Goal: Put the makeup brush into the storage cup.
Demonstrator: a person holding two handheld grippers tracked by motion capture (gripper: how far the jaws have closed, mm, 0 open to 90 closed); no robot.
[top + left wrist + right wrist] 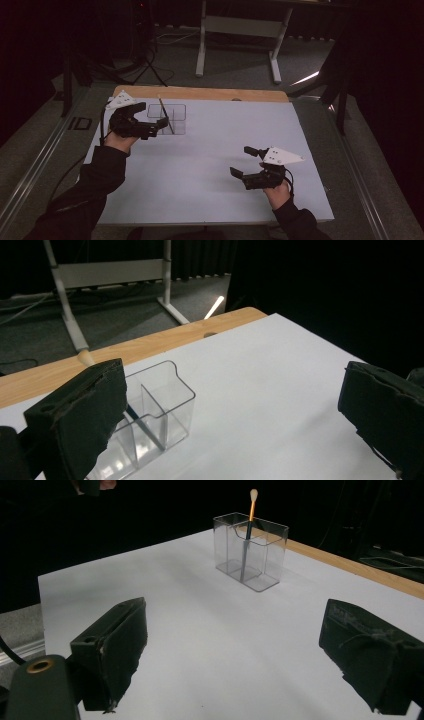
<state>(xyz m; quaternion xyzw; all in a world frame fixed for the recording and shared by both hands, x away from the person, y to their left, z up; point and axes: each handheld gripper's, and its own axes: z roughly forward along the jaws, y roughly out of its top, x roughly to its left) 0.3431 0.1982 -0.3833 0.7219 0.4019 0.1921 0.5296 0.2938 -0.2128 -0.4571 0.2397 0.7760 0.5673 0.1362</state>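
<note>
At eleven o'clock on the table, one clear organizer holds one brush; left gripper beside it and right gripper at five o'clock both gape empty

Right gripper jaws wide apart, empty, over white table. Clear box farther off, a brush upright in it.

The left gripper was held far out over the table, and its jaws were wide apart. The right gripper was nearer the person, and its jaws were wide apart too.
</note>
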